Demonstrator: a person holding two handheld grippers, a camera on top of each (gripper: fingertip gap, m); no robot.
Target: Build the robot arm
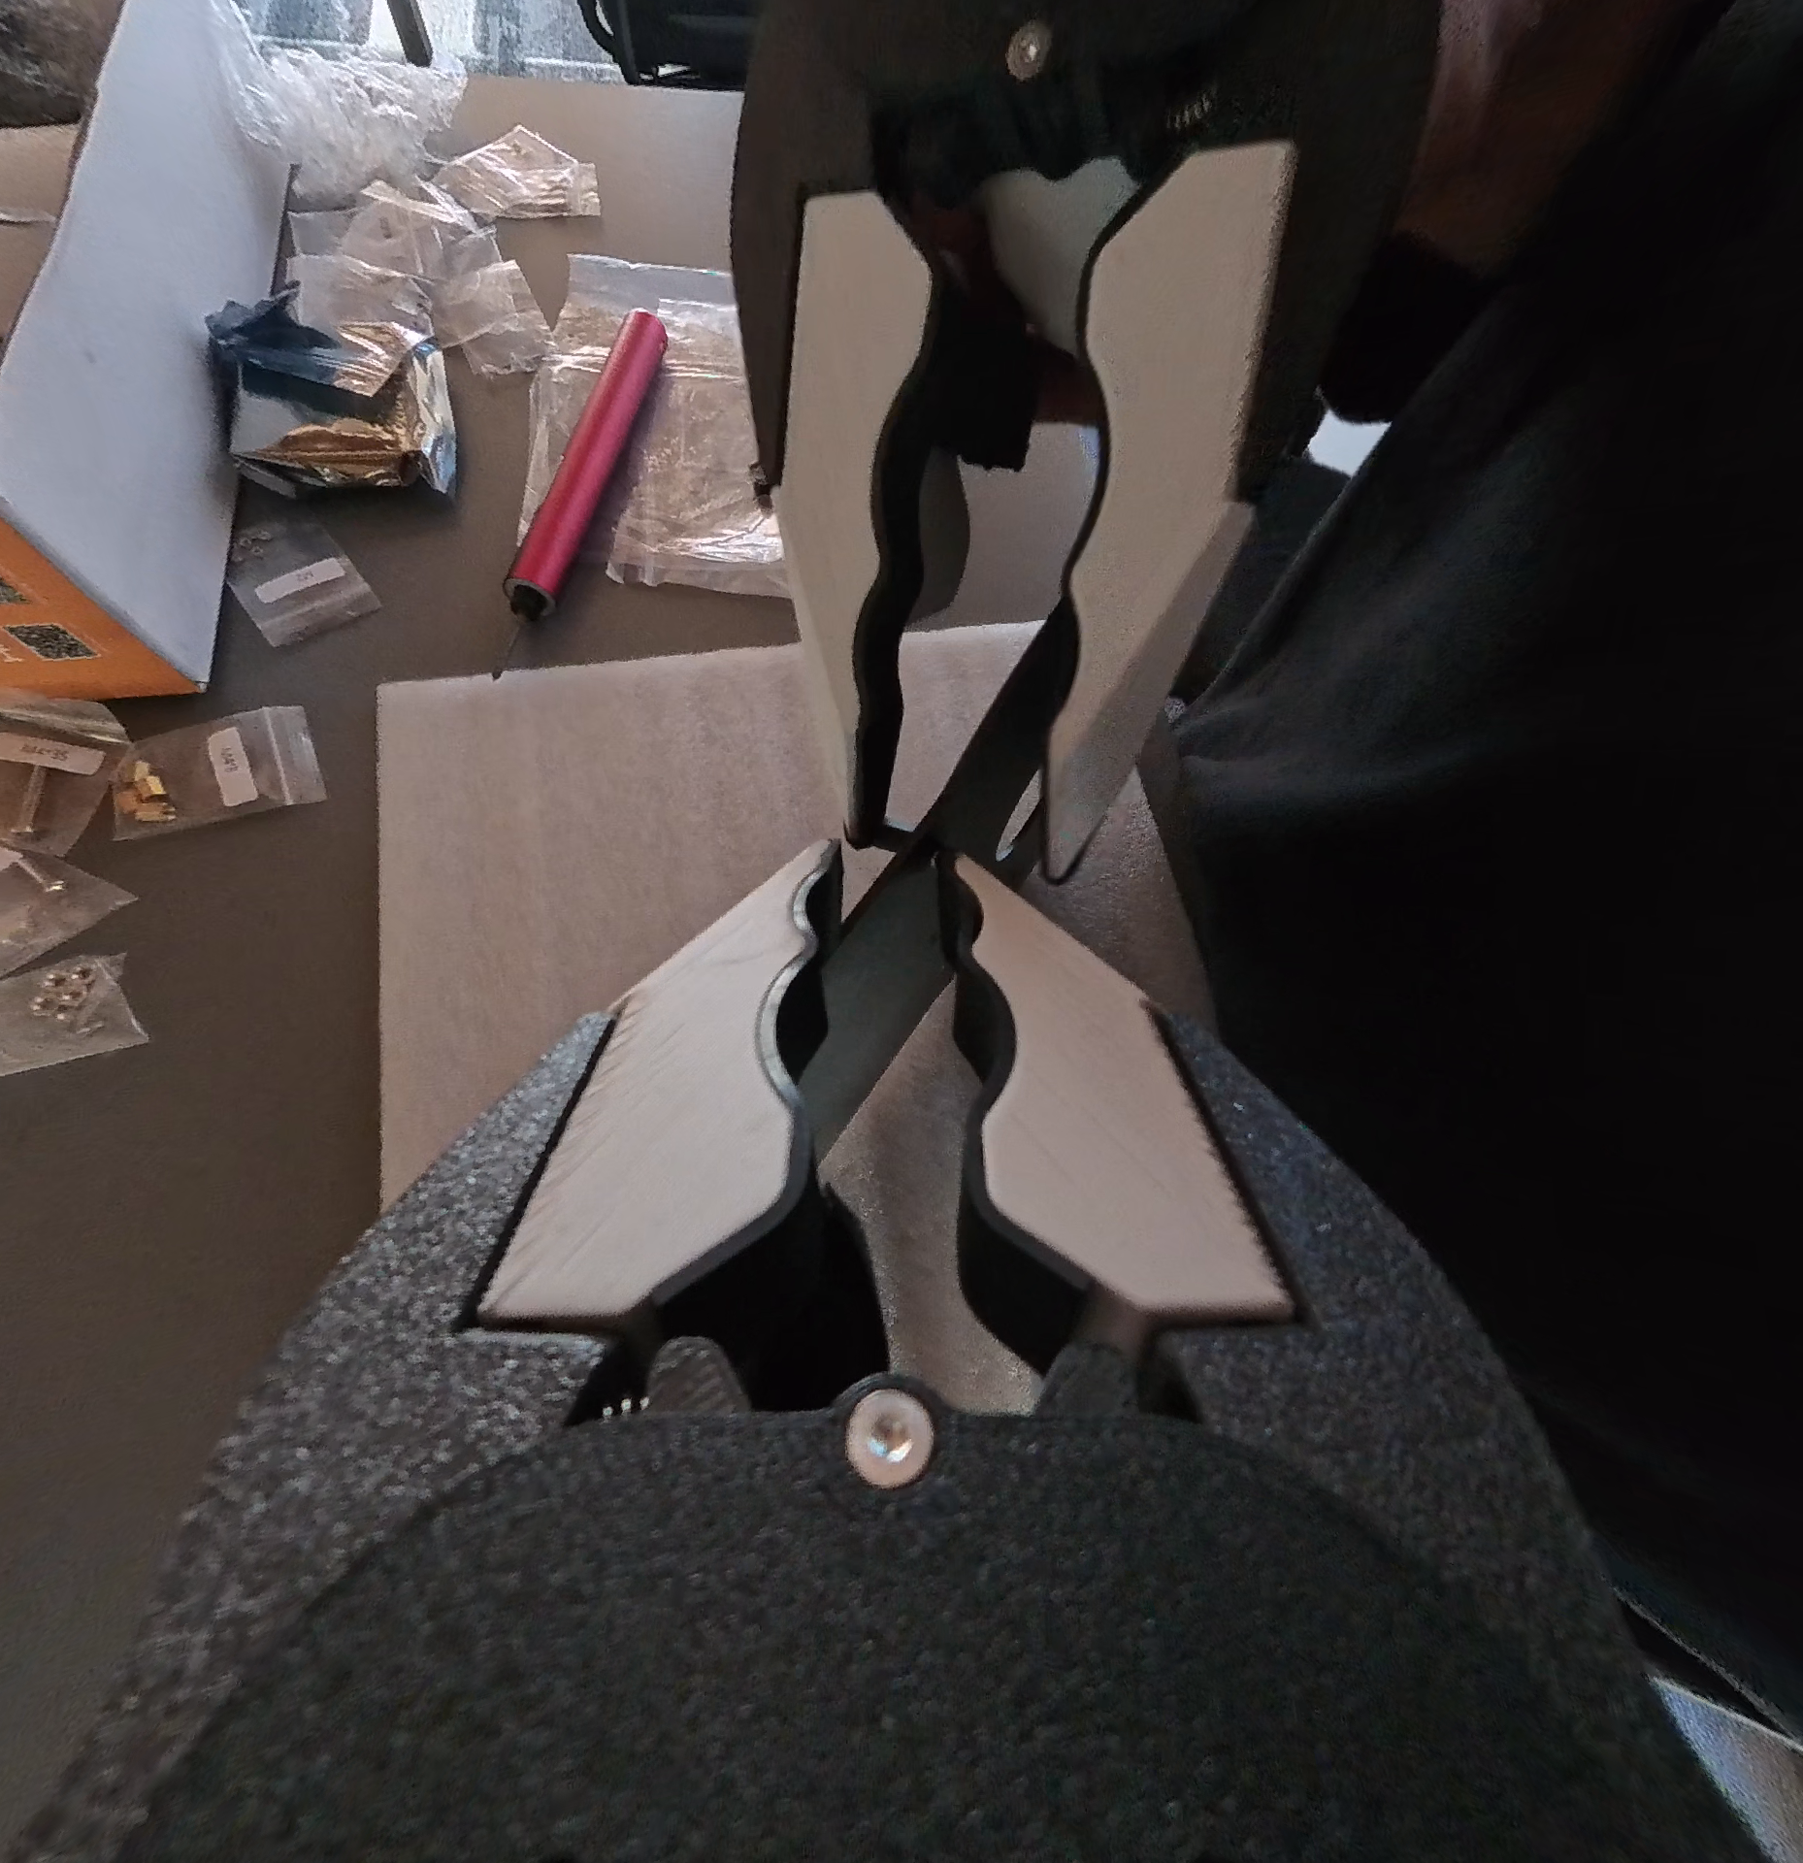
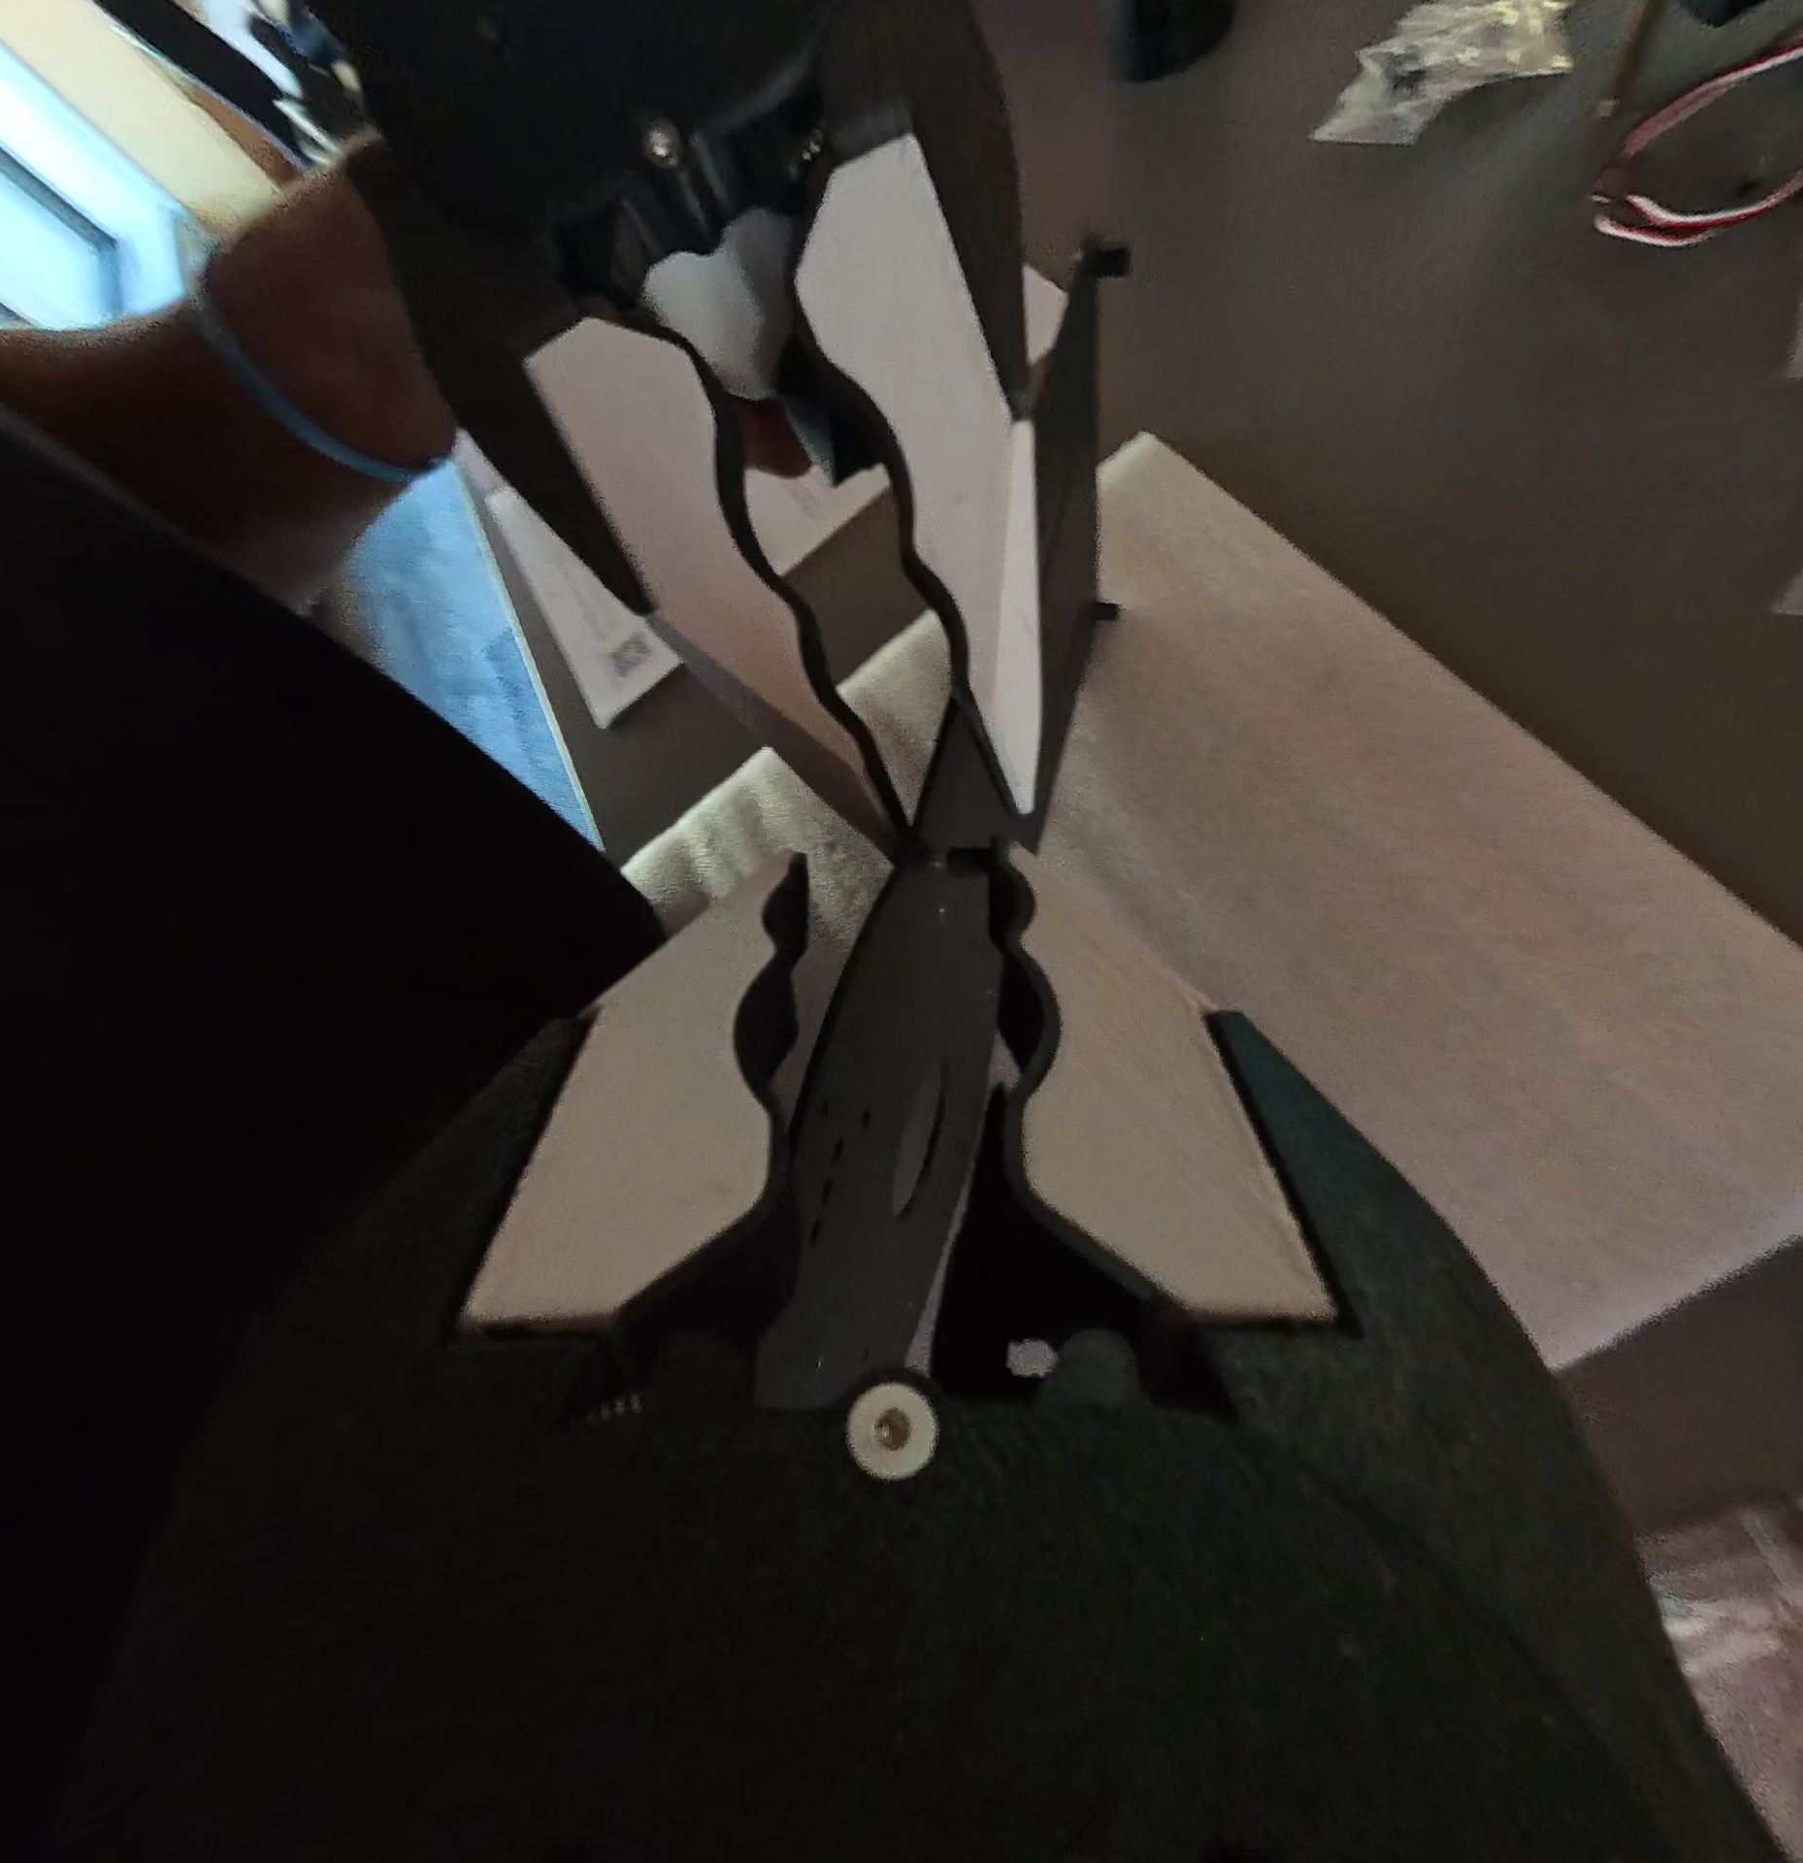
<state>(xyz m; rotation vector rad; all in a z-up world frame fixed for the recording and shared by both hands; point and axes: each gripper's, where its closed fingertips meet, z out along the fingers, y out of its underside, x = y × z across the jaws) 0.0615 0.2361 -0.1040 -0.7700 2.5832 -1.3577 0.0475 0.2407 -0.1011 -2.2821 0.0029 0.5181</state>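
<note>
Both the left claw [image 1: 887, 857] and right claw [image 2: 903, 867] pinch 1 thin black plate [image 1: 877, 983] above the white foam pad [image 1: 595, 857]; opposing pulls could snap it or twist it free.

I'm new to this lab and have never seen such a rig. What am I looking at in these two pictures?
No robot here: a person holds two hand-held pincers, each with a camera looking along its fingers. One picture is from the left gripper, the other from the right gripper; each also shows the other gripper opposite. Between them is a flat black part. The left grips it; whether the right has clamped it is unclear. Below lies a white foam sheet on a grey table, with a red tool, small bags of hardware and a white-and-orange box.
</note>
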